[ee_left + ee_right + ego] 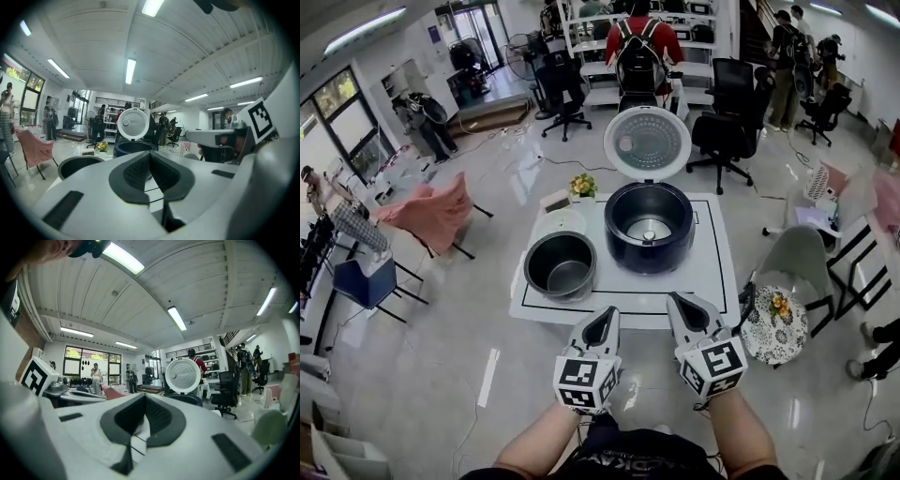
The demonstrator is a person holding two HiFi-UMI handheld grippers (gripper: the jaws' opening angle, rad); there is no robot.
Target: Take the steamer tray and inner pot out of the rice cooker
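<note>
The rice cooker [649, 264] is finished in dark navy, the inner pot [560, 267] in grey; the white table [712, 272] is outlined in black.

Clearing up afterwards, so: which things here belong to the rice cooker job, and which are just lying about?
Job: rice cooker, inner pot, white steamer tray.
Lying about: flower pot, small white box, round side table.

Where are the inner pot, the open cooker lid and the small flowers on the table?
inner pot [562, 272], head view, its dark inside floor.
cooker lid [647, 142], head view, middle of its inner face.
flowers [583, 184], head view, the yellow blooms.
</note>
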